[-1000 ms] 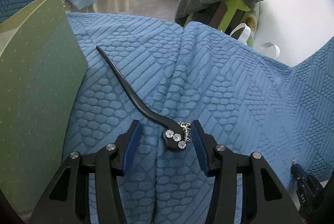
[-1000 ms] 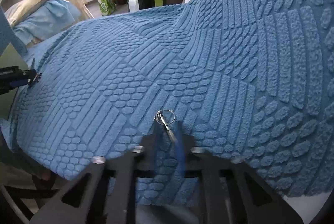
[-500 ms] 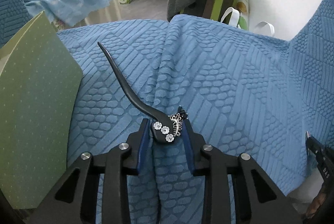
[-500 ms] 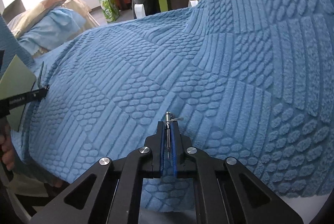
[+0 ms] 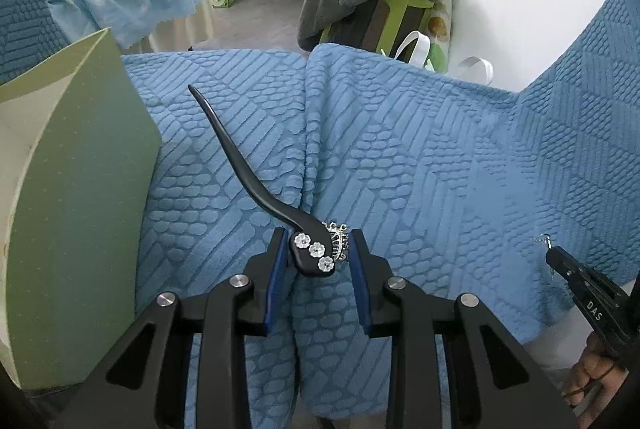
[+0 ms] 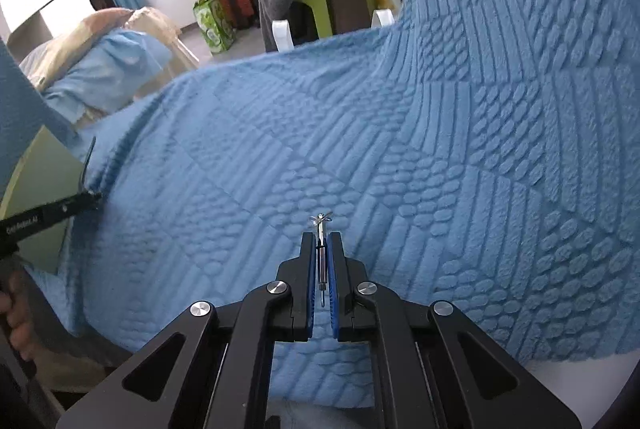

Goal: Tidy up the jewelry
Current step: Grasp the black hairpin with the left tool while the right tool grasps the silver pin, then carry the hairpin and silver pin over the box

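A textured blue blanket [image 5: 420,149] is covering the surface, with a green folder [image 5: 76,189] standing at its left. The left claw [image 5: 318,261] is gripping the flowered head of a black hair stick [image 5: 240,165], whose tip is pointing far-left. The right claw [image 6: 320,261] is pinching a small silver earring [image 6: 321,225] narrowly above the blanket

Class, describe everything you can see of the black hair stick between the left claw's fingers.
The black hair stick is a slim, glossy, wavy stick that tapers to a point. Its broad head carries three small white flowers and a silvery dangling charm. It lies on the blue textured blanket, tip pointing away. The left claw grips the head; beside it stands a green folder.
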Demonstrator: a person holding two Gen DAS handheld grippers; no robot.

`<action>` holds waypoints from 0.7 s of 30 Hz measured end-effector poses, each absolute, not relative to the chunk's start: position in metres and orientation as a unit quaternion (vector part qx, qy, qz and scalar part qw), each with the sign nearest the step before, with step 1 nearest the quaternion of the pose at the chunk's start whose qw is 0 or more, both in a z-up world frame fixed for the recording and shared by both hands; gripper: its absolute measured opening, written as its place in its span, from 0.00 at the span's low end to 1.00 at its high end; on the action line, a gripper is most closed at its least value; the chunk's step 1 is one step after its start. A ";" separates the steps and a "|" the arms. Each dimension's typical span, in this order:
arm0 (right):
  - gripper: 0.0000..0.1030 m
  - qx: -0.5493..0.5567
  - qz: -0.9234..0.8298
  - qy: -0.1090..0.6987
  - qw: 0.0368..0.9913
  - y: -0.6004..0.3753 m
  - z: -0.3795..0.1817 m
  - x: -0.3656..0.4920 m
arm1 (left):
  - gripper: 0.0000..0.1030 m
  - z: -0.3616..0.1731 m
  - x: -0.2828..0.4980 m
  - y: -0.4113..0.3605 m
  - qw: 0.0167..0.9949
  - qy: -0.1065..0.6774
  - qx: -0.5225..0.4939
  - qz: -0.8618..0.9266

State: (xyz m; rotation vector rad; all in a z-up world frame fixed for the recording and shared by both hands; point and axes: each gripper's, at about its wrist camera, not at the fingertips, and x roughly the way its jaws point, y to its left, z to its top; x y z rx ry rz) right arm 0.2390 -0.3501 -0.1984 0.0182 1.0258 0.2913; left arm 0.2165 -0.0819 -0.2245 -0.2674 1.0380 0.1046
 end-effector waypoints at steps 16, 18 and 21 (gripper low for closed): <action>0.03 0.003 0.135 0.480 0.867 -0.290 -0.168 0.231 | 0.29 -0.225 0.189 -0.052 0.838 0.508 -0.196 0.031; 0.04 0.002 0.135 0.480 0.867 -0.283 -0.167 0.230 | 0.29 -0.227 0.185 -0.051 0.835 0.511 -0.202 0.025; 0.04 -0.001 0.136 0.478 0.868 -0.273 -0.165 0.227 | 0.29 -0.230 0.180 -0.056 0.834 0.516 -0.193 0.018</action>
